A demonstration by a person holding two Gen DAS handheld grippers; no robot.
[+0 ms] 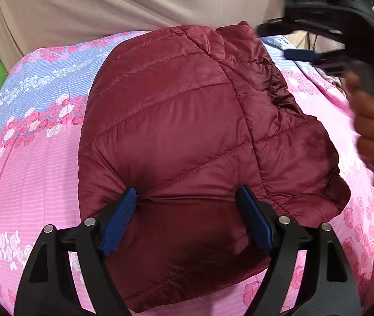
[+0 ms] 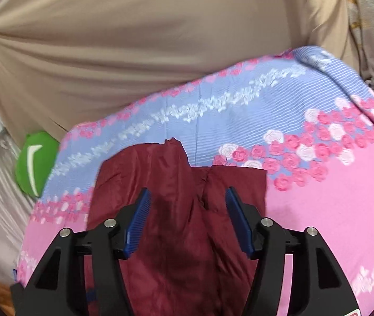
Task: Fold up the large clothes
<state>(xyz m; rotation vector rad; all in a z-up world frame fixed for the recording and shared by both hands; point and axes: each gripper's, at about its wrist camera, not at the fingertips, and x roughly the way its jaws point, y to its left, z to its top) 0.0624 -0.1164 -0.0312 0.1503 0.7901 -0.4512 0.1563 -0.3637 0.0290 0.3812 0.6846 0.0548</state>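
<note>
A quilted maroon puffer jacket (image 1: 187,137) lies bundled into a compact, rounded packet on the pink-and-blue rose-printed bedsheet (image 1: 34,158), with a beige draped cloth (image 2: 134,52) behind and a green cushion (image 2: 35,163) off at the sheet's edge. The left gripper (image 1: 187,218) hangs over the near edge of the jacket, its blue pads spread apart and holding nothing. The right gripper (image 2: 187,221) is likewise spread wide above the fabric — empty too, and blurred in the left view, where the person's right hand (image 1: 371,121) grips its handle. The folding looks well along, I'd say. What seems to remain is a last fold or a tidy-up — that would call for closing on a loose edge, perhaps the puckered flap at the right.
</note>
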